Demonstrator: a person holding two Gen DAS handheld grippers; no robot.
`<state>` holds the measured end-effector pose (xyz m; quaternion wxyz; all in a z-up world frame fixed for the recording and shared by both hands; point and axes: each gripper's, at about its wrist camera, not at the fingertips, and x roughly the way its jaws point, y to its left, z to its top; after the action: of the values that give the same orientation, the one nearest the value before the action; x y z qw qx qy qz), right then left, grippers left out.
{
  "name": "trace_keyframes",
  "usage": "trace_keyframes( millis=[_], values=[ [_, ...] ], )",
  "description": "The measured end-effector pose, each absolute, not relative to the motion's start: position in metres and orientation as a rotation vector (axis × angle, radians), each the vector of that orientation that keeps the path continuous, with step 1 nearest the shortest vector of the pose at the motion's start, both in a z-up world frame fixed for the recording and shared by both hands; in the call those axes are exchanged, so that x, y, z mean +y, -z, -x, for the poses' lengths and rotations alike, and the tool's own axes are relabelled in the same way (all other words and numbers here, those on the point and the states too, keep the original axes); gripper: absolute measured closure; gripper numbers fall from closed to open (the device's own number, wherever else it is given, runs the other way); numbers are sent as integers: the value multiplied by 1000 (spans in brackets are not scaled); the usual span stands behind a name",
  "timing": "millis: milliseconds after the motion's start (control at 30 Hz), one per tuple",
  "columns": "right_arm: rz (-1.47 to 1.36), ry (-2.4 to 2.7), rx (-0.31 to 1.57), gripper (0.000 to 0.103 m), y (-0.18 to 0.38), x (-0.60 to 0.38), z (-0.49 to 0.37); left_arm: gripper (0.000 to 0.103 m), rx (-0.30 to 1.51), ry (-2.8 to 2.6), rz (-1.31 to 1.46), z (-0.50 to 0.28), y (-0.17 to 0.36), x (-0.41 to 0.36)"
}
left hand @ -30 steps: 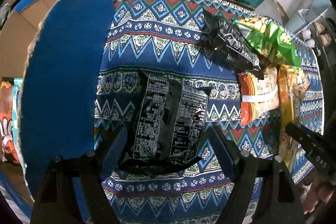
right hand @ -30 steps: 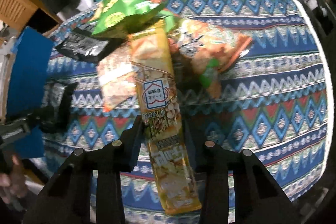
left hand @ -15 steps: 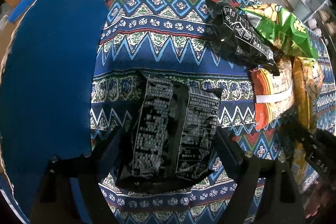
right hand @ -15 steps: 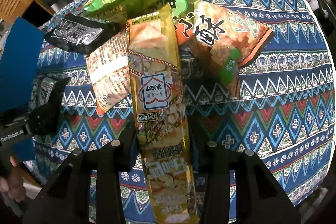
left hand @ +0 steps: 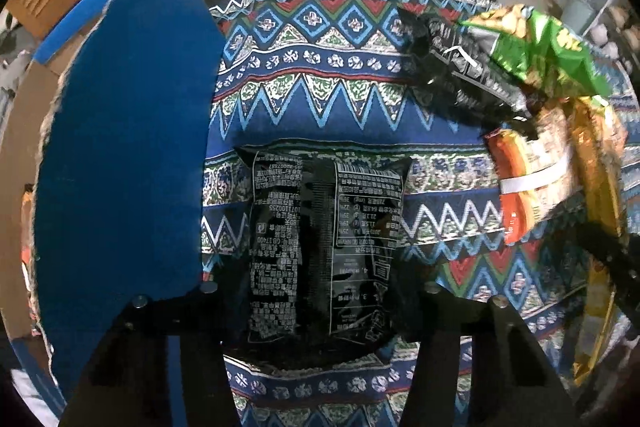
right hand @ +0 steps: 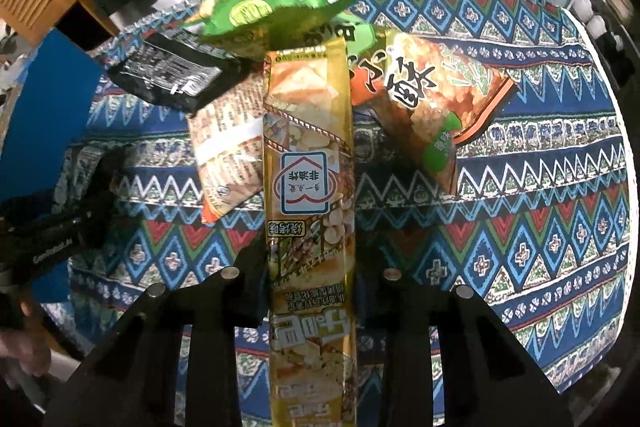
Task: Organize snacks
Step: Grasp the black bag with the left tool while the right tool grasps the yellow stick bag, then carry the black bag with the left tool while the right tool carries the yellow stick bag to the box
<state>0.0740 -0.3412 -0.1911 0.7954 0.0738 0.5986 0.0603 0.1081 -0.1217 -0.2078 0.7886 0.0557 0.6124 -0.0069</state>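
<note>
Gripping Two Snack Packets Over a Patterned Cloth

Pinching a long gold packet (right hand: 310,187) across its narrow width, the right gripper (right hand: 310,291) has its jaws clamped tight on the lower half of the wrapper. The packet's long axis runs straight along the gripper's line of sight: its near end reaches past the fingers toward the camera, and its far end points away into the heap of snacks, where it lies over an orange-and-white packet (right hand: 228,143) and under the edge of a green bag (right hand: 264,11). An orange bag (right hand: 432,99) lies just right of the gold one, and a small black packet (right hand: 168,75) lies to the left, at the heap's edge.

The left gripper (left hand: 320,291) is closing its jaws around a black packet (left hand: 320,247) printed with white text, which sits between the fingers; whether the pads already press it cannot be told. This packet's long axis also points away from the camera, its printed back facing up, flat on the patterned tablecloth (left hand: 320,107). A blue cardboard flap (left hand: 124,155) stands just left of it. The snack heap lies well off to the right, apart from the black packet.
</note>
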Motion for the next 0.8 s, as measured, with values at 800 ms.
trace_keyframes(
  millis=[800],
  values=[
    [-142,-217,1174,72,120,-307,-41,48,1225,142,18,-56,126,-107]
  ],
)
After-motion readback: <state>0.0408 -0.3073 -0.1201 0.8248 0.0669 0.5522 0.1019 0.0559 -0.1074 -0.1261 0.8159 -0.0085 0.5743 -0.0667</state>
